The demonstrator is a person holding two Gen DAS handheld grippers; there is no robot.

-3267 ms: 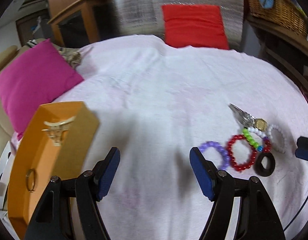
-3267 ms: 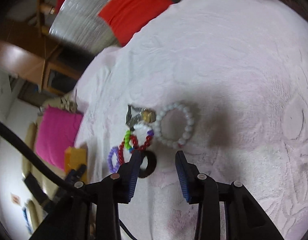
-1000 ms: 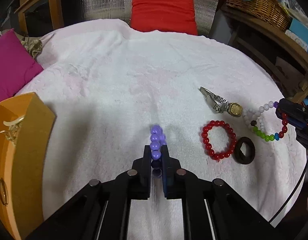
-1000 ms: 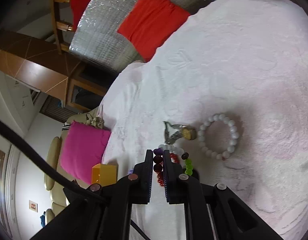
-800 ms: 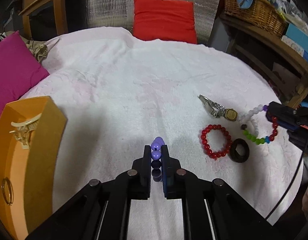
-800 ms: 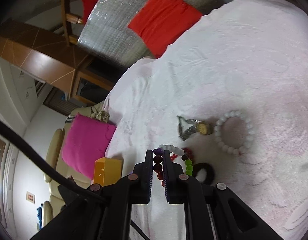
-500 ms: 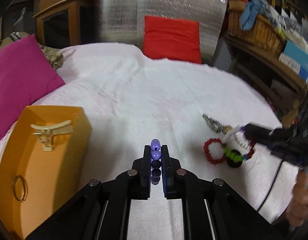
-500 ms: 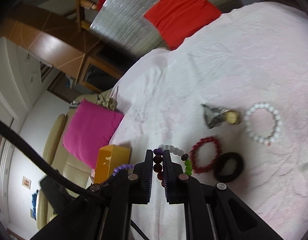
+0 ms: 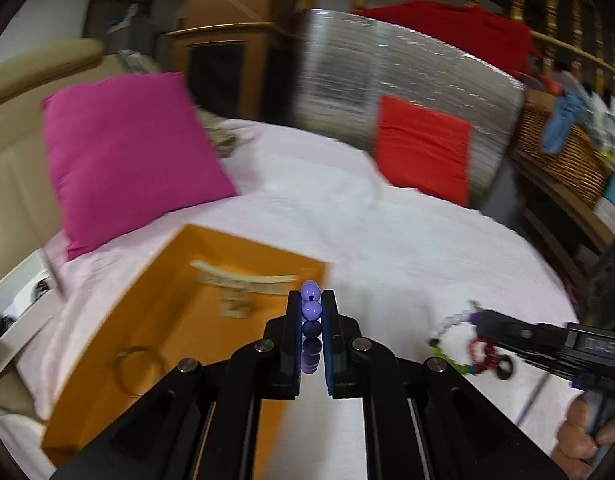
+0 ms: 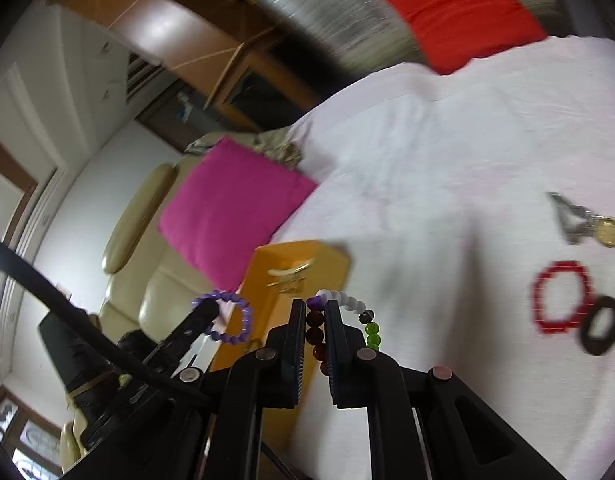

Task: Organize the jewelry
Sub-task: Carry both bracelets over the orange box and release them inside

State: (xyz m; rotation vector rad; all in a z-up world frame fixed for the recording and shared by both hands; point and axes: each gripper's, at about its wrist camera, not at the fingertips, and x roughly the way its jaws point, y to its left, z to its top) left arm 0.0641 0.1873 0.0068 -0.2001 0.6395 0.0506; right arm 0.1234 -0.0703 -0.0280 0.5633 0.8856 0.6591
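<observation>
Left gripper: clenched on purple bead bracelet, beads stacked upright between the pads, top bead past the tips.
Right gripper: clenched on multicolour bead bracelet, dark red beads in the gap, white and green beads arcing right of the tips.
Orange box: open, just beyond and left of the left tips.
Red bracelet, black ring, watch: on pink cloth, well right of the right tips.

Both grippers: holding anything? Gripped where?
Left gripper pinches the purple bead bracelet across its strand. Right gripper pinches the multicolor bead bracelet at its dark red beads.
</observation>
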